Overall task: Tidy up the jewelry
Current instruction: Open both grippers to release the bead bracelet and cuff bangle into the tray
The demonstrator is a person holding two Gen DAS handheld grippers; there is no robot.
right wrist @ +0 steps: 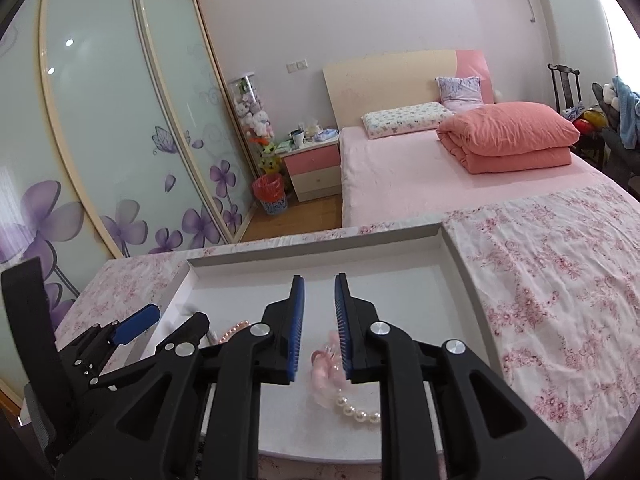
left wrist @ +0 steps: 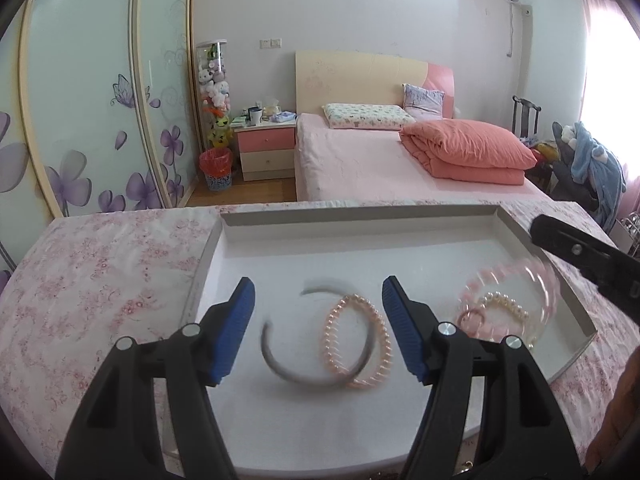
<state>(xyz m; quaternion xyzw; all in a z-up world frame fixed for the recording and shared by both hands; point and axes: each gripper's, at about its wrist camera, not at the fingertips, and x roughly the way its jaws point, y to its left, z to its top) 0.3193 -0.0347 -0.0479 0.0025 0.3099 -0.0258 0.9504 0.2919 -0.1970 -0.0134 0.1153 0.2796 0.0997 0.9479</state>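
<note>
The left tongs (left wrist: 318, 328) hang spread wide and empty over the near half of the white tray (left wrist: 360, 220), their blue pads either side of two pieces lying flat on the tray floor: a grey open bangle (left wrist: 280, 372) and a peach spiral coil ring (left wrist: 357, 342) that overlaps it on the bangle's right side. The bangle looks smeared, so it may be moving. The right tongs (right wrist: 319, 328) stand parted by only a narrow gap above the tray's near right part, gripping nothing that I can see; a blurred pink coil (right wrist: 326, 372) sits just below and against the right pad, and whether it touches the pad cannot be told. From the left view that same pink coil (left wrist: 516, 280) is a streaked loop over a small cluster: a pearl bracelet (left wrist: 505, 306) and a little rose ring (left wrist: 472, 318), all close to the tray's right wall. The tray rests on a desk covered by a pink floral cloth (left wrist: 100, 280), set toward its far edge; the bedroom lies beyond. By my reading the step in hand is dropping pieces into the tray, with the pink coil apparently just let go or falling. The next move probably calls for either pair to leave the tray for another piece, or for the left pair to lower and close on the bangle or peach coil to separate the overlap.
</note>
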